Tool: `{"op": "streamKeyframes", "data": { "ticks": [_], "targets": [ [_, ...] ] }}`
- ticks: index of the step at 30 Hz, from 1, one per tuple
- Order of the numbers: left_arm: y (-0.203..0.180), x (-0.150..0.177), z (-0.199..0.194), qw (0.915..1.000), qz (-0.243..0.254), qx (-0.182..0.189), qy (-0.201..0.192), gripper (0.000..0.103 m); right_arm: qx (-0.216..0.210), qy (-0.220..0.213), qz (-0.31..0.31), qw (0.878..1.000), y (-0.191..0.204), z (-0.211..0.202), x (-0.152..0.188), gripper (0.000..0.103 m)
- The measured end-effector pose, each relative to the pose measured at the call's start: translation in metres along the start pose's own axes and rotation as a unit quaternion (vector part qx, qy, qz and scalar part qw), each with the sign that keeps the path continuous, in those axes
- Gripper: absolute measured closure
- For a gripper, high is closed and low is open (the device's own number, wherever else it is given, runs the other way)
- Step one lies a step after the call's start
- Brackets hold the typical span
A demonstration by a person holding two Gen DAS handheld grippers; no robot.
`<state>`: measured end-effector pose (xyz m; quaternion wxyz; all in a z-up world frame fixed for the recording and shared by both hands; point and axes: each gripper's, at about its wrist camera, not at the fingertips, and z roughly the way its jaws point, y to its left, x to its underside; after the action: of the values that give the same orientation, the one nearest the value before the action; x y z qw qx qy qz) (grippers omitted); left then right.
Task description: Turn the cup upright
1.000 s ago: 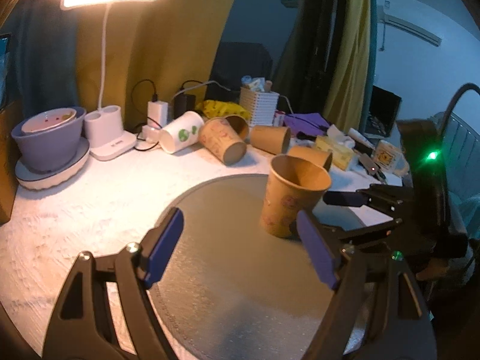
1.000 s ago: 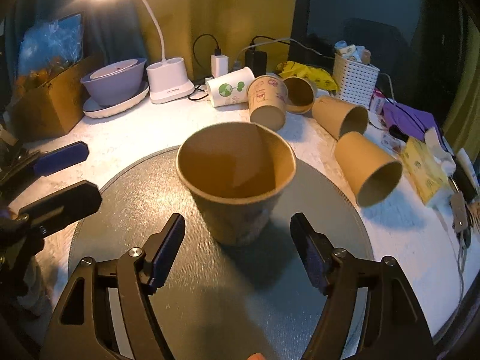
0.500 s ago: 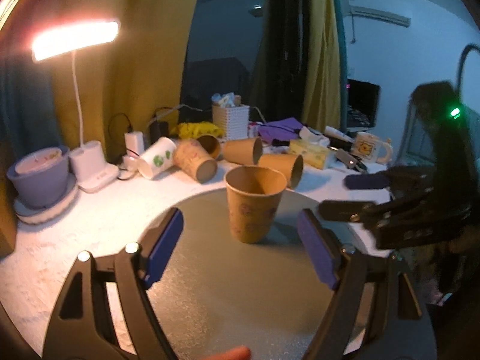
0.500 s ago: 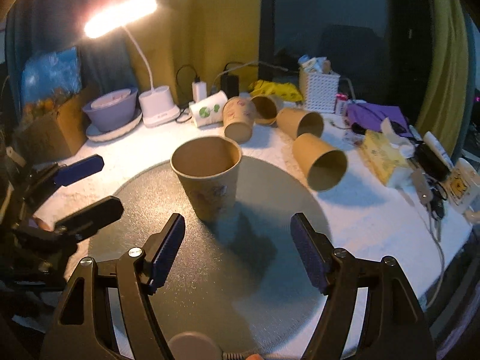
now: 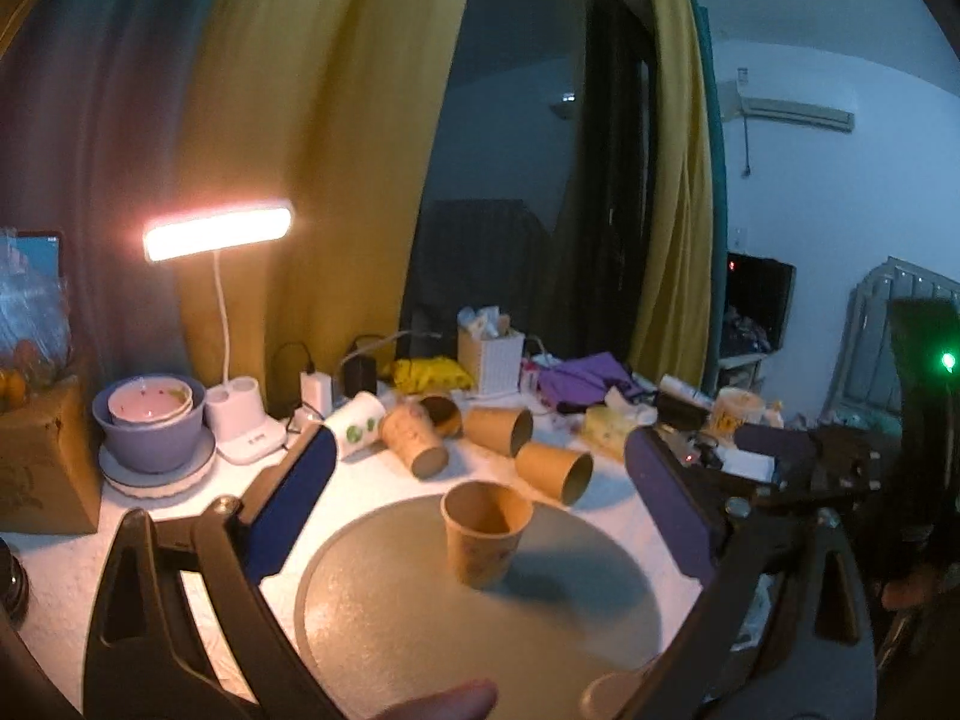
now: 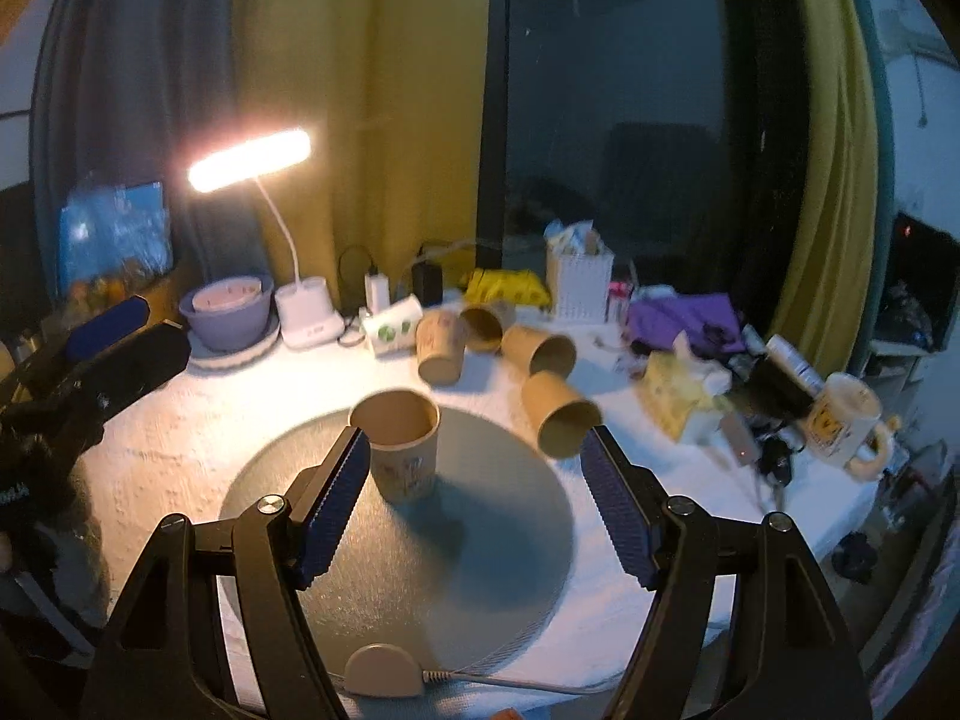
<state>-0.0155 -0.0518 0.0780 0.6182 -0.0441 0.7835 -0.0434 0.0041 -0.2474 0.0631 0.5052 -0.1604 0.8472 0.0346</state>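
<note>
A brown paper cup [image 5: 483, 534] stands upright, mouth up, on the round grey mat [image 5: 420, 618]; it also shows in the right wrist view [image 6: 399, 450] on the mat [image 6: 480, 540]. My left gripper [image 5: 480, 516] is open and empty, raised and back from the cup. My right gripper [image 6: 474, 504] is open and empty, also back from the cup. In the left wrist view the right gripper [image 5: 798, 468] shows at the right; in the right wrist view the left gripper [image 6: 114, 342] shows at the left.
Several brown paper cups [image 6: 555, 414] and a white cup [image 6: 393, 324] lie on their sides behind the mat. A desk lamp [image 6: 300, 312], purple bowl [image 6: 231, 312], white basket [image 6: 579, 285], tissue pack [image 6: 681, 396] and mug [image 6: 843, 420] stand around the white table.
Both grippers have pulled back and risen away from the upright cup, which stays on the mat. It now looks smaller in both views.
</note>
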Motion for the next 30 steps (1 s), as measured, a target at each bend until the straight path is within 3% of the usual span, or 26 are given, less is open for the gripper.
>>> {"op": "streamKeyframes", "data": {
  "ticks": [6, 11, 14, 21, 30],
  "targets": [
    [-0.01, -0.026, -0.005, 0.9996, 0.023, 0.017, 0.003, 0.005, 0.006, -0.035, -0.001, 0.999, 0.003, -0.028, -0.01, 0.027],
    [-0.005, -0.018, -0.013, 0.9996, 0.018, 0.024, -0.002, 0.005, 0.016, -0.073, 0.02, 0.997, 0.007, -0.046, -0.011, 0.027],
    [-0.007, -0.005, -0.012, 0.9992, 0.019, 0.031, 0.012, 0.005, 0.007, -0.072, 0.037, 0.997, 0.009, -0.044, -0.008, 0.027],
    [-0.008, 0.004, -0.018, 0.9992, 0.028, 0.026, -0.014, 0.005, -0.002, -0.046, 0.045, 0.998, 0.008, -0.025, -0.001, 0.027],
    [-0.013, 0.008, -0.012, 0.999, 0.036, 0.025, -0.006, 0.005, -0.003, -0.041, 0.049, 0.998, 0.005, -0.022, 0.002, 0.027]
  ]
}}
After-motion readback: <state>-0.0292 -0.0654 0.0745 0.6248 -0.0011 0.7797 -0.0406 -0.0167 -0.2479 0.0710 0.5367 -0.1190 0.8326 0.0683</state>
